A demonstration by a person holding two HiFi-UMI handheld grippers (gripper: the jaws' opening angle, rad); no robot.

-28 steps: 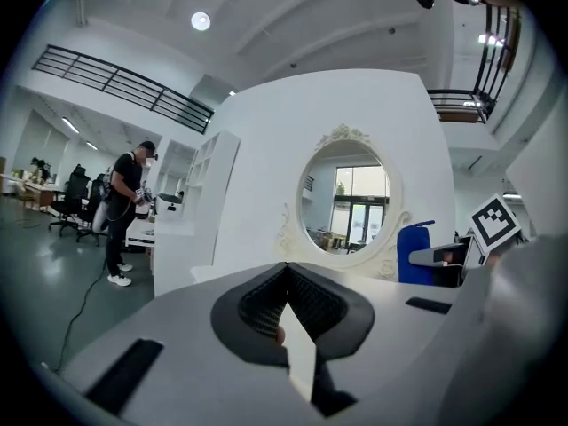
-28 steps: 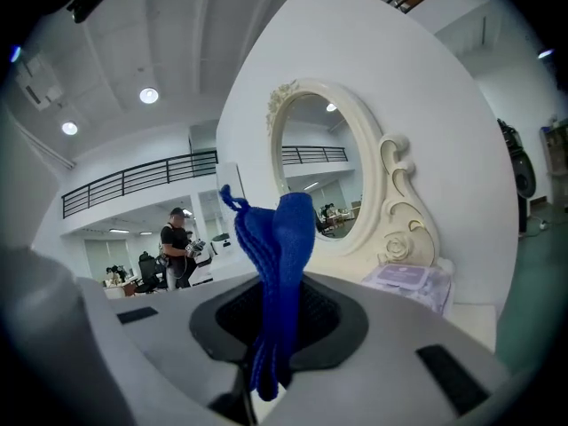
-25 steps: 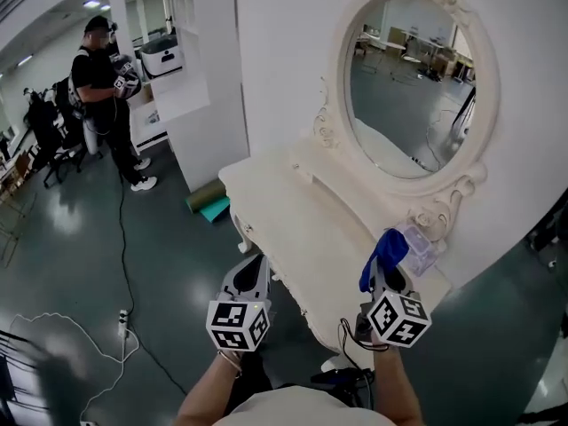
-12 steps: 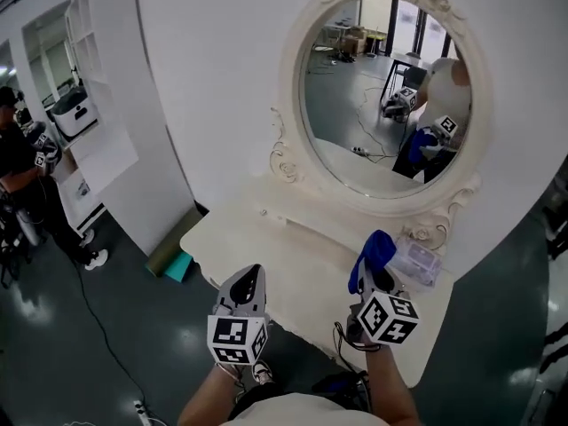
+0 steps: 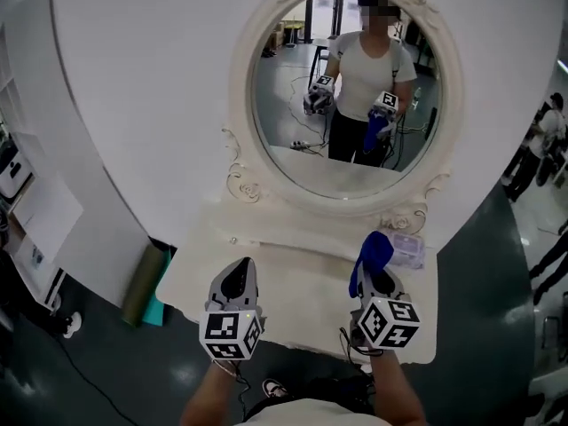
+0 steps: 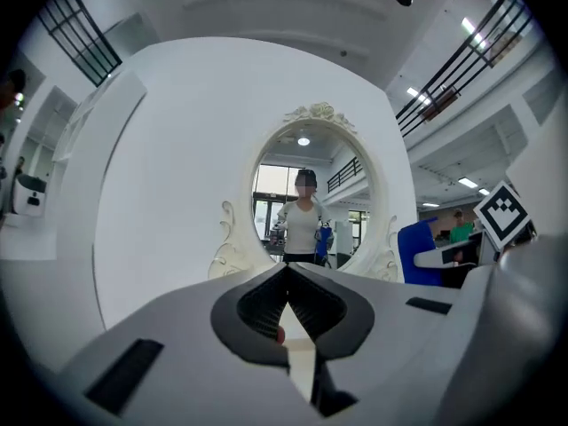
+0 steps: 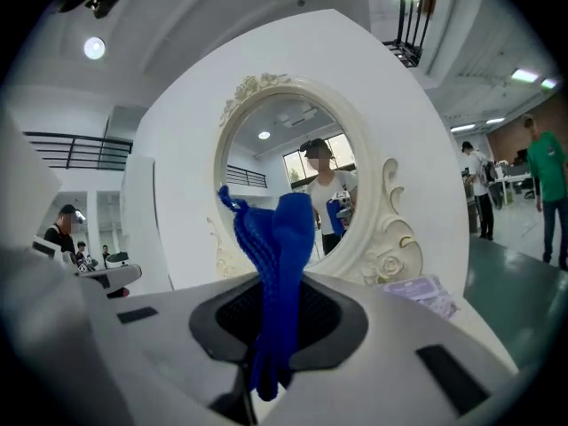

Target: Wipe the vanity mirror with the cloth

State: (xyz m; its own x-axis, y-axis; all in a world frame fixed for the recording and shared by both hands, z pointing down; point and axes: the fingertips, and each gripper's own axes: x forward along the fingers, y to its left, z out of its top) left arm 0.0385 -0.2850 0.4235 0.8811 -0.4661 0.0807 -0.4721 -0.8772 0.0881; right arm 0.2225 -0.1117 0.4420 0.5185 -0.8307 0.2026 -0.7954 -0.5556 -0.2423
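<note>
The oval vanity mirror (image 5: 346, 87) in its white carved frame stands straight ahead above the cream vanity table (image 5: 284, 269); it reflects a person holding both grippers. My right gripper (image 5: 374, 273) hovers over the table's right part, shut on a blue cloth (image 5: 373, 254) that sticks up out of its jaws. In the right gripper view the cloth (image 7: 275, 238) hangs in front of the mirror (image 7: 284, 176). My left gripper (image 5: 237, 272) hovers at the table's front left, shut and holding nothing. Its jaw tips meet below the mirror (image 6: 306, 198) in the left gripper view.
A clear plastic packet (image 5: 408, 248) lies on the table's back right corner, beside the cloth. A rolled green mat (image 5: 145, 287) leans at the wall's foot on the left. White shelving (image 5: 22, 202) stands far left. People stand far right (image 5: 546, 145).
The view has swung right to face the mirror squarely, and the reflection of the person has moved to its middle. Both grippers keep their places over the table, with the cloth still held.
</note>
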